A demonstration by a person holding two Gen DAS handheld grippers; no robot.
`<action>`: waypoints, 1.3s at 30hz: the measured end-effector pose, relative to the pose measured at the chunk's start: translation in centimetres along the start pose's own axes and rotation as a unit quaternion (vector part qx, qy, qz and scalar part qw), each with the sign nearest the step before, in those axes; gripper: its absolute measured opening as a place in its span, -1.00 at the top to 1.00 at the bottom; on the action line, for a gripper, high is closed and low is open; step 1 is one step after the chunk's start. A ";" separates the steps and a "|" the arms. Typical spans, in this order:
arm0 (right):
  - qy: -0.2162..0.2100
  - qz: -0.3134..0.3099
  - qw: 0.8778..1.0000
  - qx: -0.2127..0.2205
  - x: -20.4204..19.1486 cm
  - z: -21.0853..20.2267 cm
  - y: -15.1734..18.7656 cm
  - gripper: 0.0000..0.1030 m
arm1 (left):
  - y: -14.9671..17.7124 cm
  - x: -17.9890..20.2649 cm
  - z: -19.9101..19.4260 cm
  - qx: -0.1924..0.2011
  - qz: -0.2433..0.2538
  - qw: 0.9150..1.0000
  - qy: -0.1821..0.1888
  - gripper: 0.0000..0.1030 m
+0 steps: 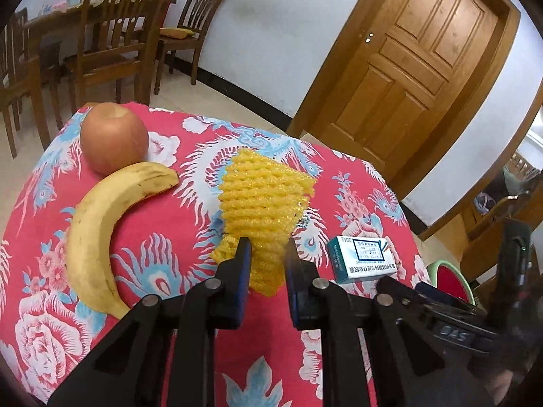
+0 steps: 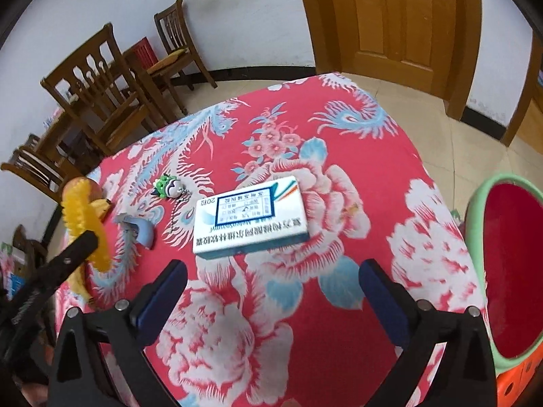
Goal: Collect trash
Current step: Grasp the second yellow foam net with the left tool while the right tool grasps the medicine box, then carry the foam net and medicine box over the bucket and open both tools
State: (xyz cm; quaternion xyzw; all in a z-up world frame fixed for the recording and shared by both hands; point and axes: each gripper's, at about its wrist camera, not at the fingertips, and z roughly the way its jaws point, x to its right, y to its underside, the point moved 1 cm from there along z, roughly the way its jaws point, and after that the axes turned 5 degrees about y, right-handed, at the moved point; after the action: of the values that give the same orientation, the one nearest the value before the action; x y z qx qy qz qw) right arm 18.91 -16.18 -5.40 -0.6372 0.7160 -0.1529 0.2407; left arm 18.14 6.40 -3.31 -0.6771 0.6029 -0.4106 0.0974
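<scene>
My left gripper (image 1: 266, 251) is shut on a yellow foam fruit net (image 1: 264, 200), which stands up from the red flowered tablecloth (image 1: 190, 237); the net also shows in the right wrist view (image 2: 83, 224), held at the far left. A white and blue medicine box (image 2: 249, 218) lies flat on the cloth just ahead of my right gripper (image 2: 271, 271), which is open and empty with its fingers wide apart. The box also shows in the left wrist view (image 1: 361, 257), right of the net.
An apple (image 1: 113, 137) and a banana (image 1: 101, 227) lie left of the net. A small green keychain figure (image 2: 169, 188) and a grey piece (image 2: 137, 230) lie left of the box. A green-rimmed red bin (image 2: 509, 271) stands at the table's right edge. Wooden chairs (image 2: 101, 91) stand beyond.
</scene>
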 end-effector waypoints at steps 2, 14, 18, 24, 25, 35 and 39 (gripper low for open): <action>0.009 -0.013 1.000 0.003 -0.5 0.5 -0.3 -1.00 | 0.0 -0.3 0.1 -0.001 -0.004 1.000 0.001 0.64; 0.044 -0.064 0.997 0.007 -2.6 3.7 -1.1 -1.00 | 0.3 -0.7 0.3 -0.004 -0.013 1.000 0.003 0.64; 0.050 -0.053 0.997 0.002 -2.4 4.3 -1.2 -0.94 | 0.4 -0.5 0.3 -0.004 -0.010 1.000 0.000 0.64; 0.044 -0.036 0.998 0.012 -1.6 3.7 -1.1 -0.79 | 0.5 0.1 0.3 -0.007 -0.001 1.000 0.001 0.64; 0.039 -0.032 0.999 0.012 -1.4 3.5 -1.1 -0.79 | 0.5 0.2 0.3 -0.007 0.000 1.000 0.000 0.64; -0.004 0.002 1.000 0.028 1.3 -1.0 0.8 -0.79 | 0.9 2.6 -0.7 -0.005 0.024 1.000 0.008 0.64; -0.021 0.022 0.999 0.034 2.7 -3.0 1.9 -0.79 | 1.3 3.6 -1.3 -0.006 0.029 0.999 0.017 0.64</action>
State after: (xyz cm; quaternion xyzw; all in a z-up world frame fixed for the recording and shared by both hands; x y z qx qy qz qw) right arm 15.53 -18.80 -4.32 -0.6161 0.7189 -0.1580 0.2804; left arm 16.11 3.29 -1.70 -0.6528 0.6261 -0.4157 0.0950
